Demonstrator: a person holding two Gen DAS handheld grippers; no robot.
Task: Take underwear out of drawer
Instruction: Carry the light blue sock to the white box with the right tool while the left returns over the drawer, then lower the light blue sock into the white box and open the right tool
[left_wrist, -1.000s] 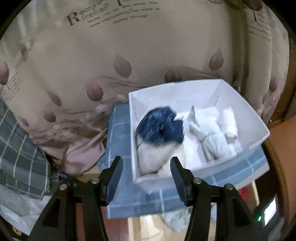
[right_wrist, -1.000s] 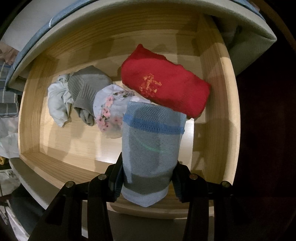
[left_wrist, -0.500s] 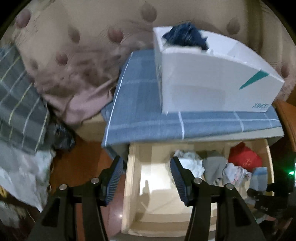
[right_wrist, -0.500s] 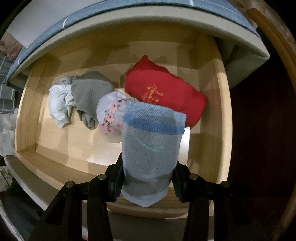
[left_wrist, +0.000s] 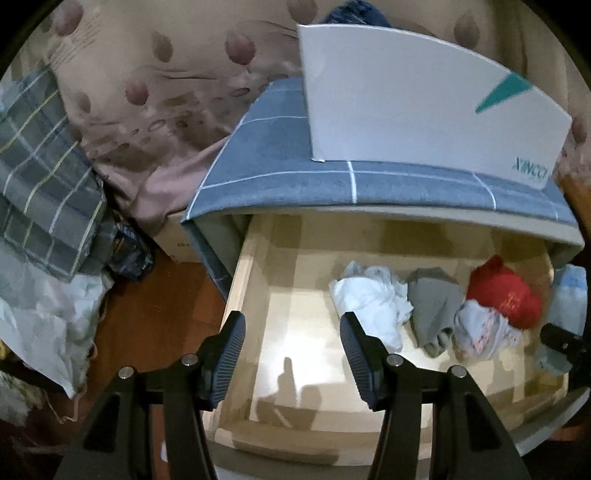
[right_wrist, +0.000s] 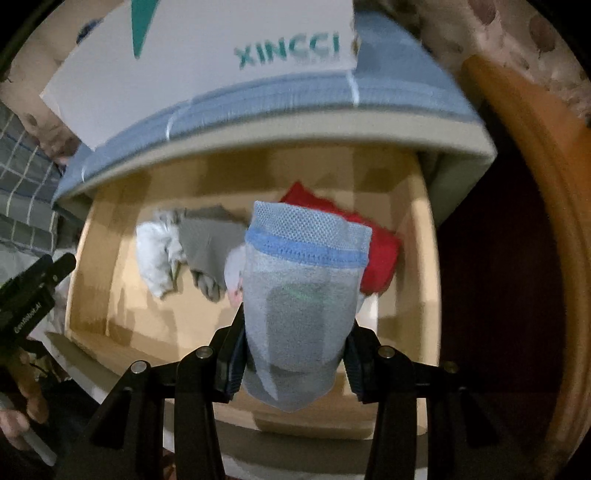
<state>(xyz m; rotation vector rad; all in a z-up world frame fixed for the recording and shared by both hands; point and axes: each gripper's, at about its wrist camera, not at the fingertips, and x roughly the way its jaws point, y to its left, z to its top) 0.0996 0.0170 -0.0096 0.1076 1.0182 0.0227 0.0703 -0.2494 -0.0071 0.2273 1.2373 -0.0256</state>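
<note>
My right gripper (right_wrist: 293, 363) stays clamped on the blue mesh underwear (right_wrist: 303, 295), now lifted above the drawer (right_wrist: 419, 258). My left gripper (left_wrist: 291, 354), jaws apart and empty, has dropped from the white box (left_wrist: 424, 107) toward the remaining white bundle (left_wrist: 369, 295).

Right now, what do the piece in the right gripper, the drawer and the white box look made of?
Blue-grey underwear: stretchy open-mesh knit, matte, with visible holes and a brighter blue stitched band. Drawer: pale wood or wood-look board, smooth, with a soft glare spot. White box: probably matte cardboard, with thin flat walls and teal print.
</note>
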